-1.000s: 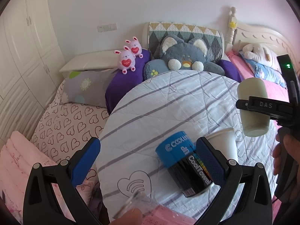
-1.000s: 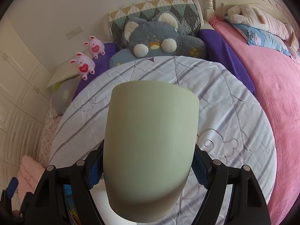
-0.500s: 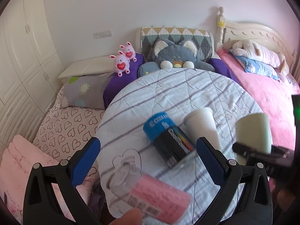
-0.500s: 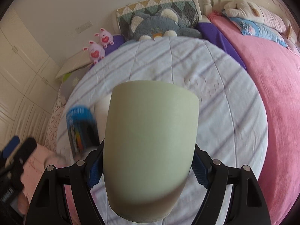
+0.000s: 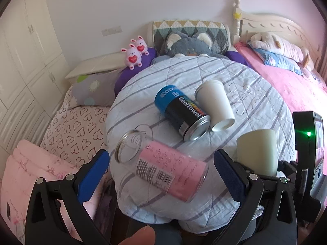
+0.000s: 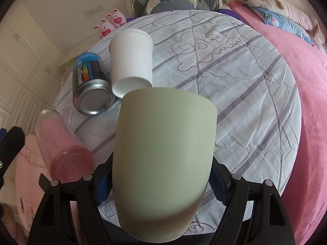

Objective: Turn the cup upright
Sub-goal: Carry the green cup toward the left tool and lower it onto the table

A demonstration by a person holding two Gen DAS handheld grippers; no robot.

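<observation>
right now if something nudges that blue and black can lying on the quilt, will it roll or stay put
The blue and black can would probably roll: it lies on its side, a smooth cylinder. It likely wouldn't go far, since the white paper cup lies against one side and the quilt looks soft and wrinkled. The metal end suggests it's stiff; its weight can't be told.

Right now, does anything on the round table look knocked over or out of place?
Yes. Three containers lie on their sides: the white cup touching the blue-and-black can, and the pink-labelled jar near the edge. Nothing looks spilled. The right gripper holds the green cup.
</observation>
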